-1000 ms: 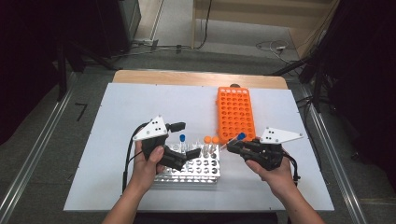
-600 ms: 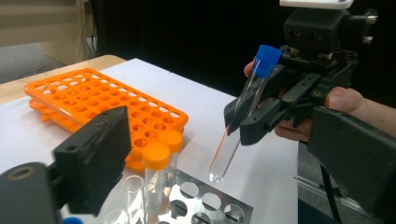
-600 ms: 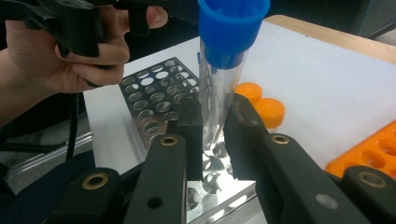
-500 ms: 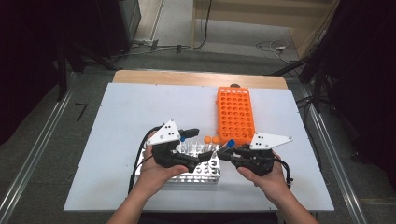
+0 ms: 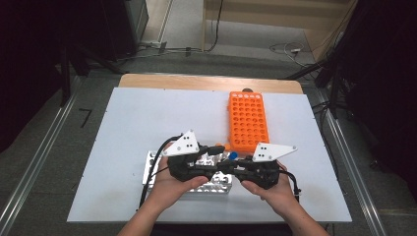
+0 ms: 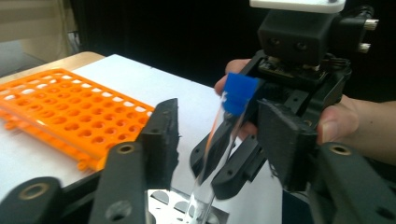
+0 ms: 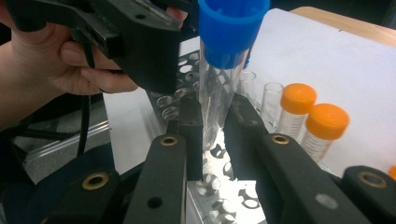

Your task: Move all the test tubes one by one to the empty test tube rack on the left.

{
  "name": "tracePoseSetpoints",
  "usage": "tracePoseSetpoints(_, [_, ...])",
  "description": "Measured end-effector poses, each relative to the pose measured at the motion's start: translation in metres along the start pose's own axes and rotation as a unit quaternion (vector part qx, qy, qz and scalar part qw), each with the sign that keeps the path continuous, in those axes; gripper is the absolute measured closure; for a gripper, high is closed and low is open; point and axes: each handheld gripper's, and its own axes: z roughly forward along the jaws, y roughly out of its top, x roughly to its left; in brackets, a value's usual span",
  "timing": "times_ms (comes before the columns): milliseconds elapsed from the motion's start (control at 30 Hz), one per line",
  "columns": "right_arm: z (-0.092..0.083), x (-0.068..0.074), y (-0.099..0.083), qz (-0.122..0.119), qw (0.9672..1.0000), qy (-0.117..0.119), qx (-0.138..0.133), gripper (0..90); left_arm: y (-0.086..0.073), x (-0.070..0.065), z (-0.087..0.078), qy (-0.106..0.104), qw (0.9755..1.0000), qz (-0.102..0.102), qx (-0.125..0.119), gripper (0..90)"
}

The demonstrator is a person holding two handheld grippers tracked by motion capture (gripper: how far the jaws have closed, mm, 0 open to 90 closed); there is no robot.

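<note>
Two hand-held grippers brought tip to tip over the near middle of the white table (image 5: 147, 113), above a metal rack (image 5: 152, 169) with round holes. Right gripper (image 7: 214, 126) clamped on a clear tube with a blue cap (image 7: 219, 79), pads pressed against the glass below the cap, tube upright between them in the right gripper view and lifted clear above the metal rack. Same tube seen slanted in the left gripper view, blue cap (image 6: 239, 93) at the top, lower end down near the holes of the rack. Left gripper (image 6: 219, 140) with jaws just closing in, apart on either side of the tube and its cap, pads not pressing on it as far as can be told. In the high view, left gripper (image 5: 209, 156) and right gripper (image 5: 231, 164) meeting just in front of the near end of the orange rack (image 5: 248, 120), blue cap a small spot between them. Orange rack lying flat, long side running away from the person, holes empty as far as visible. Two orange-capped tubes (image 7: 310, 119) standing side by side just right of the held tube in the right gripper view, with an uncapped clear tube (image 7: 272, 105) next to them.
</note>
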Motion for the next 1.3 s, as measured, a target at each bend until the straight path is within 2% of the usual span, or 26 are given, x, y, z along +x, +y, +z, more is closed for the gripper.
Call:
tracePoseSetpoints(333, [0.007,0.006,0.002,-0.004,0.9999,0.011,0.004,75.4,-0.002,-0.002,0.006,-0.018,0.9998,0.006,0.009,69.8])
tracePoseSetpoints(600, [0.008,0.004,0.001,0.001,0.9998,0.017,0.005,75.3,-0.002,-0.002,0.003,-0.008,0.9997,0.021,0.008,73.7])
tracePoseSetpoints(767, [0.007,0.004,0.001,0.002,0.9998,0.020,0.005,75.1,-0.001,-0.002,0.001,0.005,0.9995,0.032,0.004,76.2])
tracePoseSetpoints(1000, [0.006,0.002,0.001,0.002,0.9998,0.018,0.005,74.2,-0.001,0.000,-0.001,0.005,0.9996,0.029,-0.001,76.8])
tracePoseSetpoints(1167, [0.005,0.001,0.000,0.001,0.9997,0.022,0.007,68.1,-0.001,0.001,-0.004,0.008,0.9996,0.027,-0.006,76.9])
tracePoseSetpoints(1300, [0.003,0.001,0.001,-0.005,0.9998,0.020,0.003,58.4,0.000,0.004,-0.007,0.013,0.9996,0.023,-0.011,76.9])
